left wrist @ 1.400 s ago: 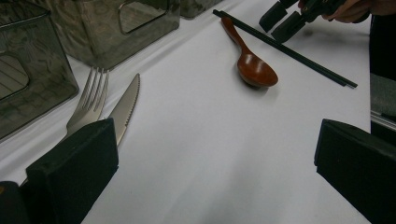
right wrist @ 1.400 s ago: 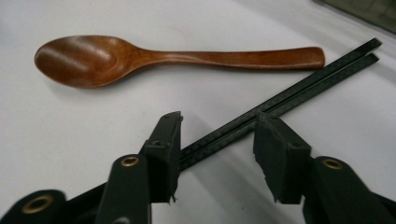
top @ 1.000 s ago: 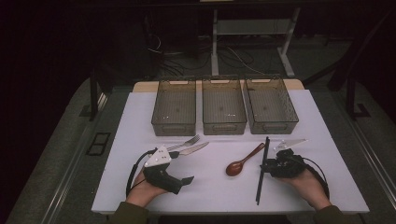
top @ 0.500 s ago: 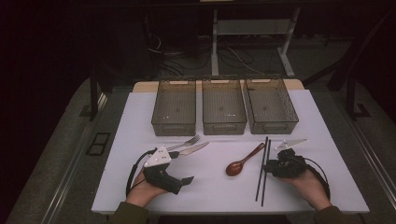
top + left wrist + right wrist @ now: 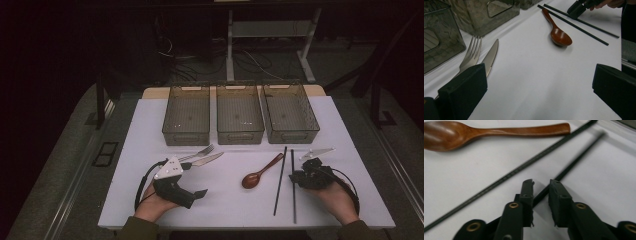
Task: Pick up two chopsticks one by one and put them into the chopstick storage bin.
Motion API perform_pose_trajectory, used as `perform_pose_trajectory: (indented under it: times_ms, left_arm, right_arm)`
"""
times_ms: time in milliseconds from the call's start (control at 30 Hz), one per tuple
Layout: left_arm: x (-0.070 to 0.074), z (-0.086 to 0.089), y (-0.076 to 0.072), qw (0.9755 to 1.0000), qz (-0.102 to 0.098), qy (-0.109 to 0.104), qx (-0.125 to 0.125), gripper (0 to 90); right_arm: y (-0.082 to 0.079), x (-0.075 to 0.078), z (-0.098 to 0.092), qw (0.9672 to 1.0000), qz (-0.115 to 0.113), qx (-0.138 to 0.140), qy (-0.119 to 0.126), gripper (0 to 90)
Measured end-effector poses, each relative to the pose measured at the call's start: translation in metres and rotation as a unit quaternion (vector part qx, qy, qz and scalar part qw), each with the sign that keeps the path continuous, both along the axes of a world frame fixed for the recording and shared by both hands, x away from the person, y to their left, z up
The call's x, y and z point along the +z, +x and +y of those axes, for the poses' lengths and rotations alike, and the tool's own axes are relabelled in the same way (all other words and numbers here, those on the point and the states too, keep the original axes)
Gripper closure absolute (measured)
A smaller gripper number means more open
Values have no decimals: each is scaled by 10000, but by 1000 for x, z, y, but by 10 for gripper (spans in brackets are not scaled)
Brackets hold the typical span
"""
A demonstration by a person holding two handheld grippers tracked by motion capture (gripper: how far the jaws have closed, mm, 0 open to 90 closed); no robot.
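Two black chopsticks lie on the white table, the left chopstick (image 5: 280, 180) (image 5: 524, 166) slanted and the right chopstick (image 5: 293, 190) (image 5: 576, 161) almost straight. My right gripper (image 5: 299, 176) (image 5: 541, 183) is low over the right one. Its jaws have just been closing and stand narrow, with that chopstick running between them and a small gap still showing. A brown wooden spoon (image 5: 257, 175) (image 5: 486, 132) lies left of the chopsticks. My left gripper (image 5: 192, 180) (image 5: 539, 75) rests wide open with nothing in it, beside a fork (image 5: 200, 151) (image 5: 472, 52) and a knife (image 5: 207, 160) (image 5: 491, 55).
Three clear smoky bins stand in a row at the back: left bin (image 5: 186, 137), middle bin (image 5: 240, 136), right bin (image 5: 292, 134). The white tabletop (image 5: 230, 205) ends close behind both hands. A small pale piece (image 5: 317, 151) lies behind the right gripper.
The two chopsticks lay together as one line a second ago. Now they are spread apart, the right one's near end swung to the right. The left hand has stayed still.
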State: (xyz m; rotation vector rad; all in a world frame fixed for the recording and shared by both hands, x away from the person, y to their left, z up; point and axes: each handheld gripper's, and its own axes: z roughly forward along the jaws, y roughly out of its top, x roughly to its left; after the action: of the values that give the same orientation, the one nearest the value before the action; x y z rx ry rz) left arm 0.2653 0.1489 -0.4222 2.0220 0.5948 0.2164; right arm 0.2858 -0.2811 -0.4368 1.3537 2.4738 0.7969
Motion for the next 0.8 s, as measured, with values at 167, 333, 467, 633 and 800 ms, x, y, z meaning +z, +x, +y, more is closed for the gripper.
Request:
perform_pose_trajectory:
  times_ms: [167, 333, 467, 633, 800]
  left_arm:
    - [0, 0, 0, 10000, 0, 6, 5, 0]
    - [0, 0, 0, 10000, 0, 7, 1, 0]
    - [0, 0, 0, 10000, 1, -8, 1, 0]
    - [0, 0, 0, 10000, 3, 0, 3, 0]
    - [0, 0, 0, 10000, 4, -2, 0, 0]
  right_arm:
    - [0, 0, -6, 10000, 22, -33, -3, 781]
    - [1, 0, -10, 9999, -10, -127, -43, 795]
    - [1, 0, -15, 9997, -10, -217, -68, 807]
    - [2, 0, -22, 9994, -20, -312, -131, 819]
    - [3, 1, -30, 9990, -53, -390, -200, 826]
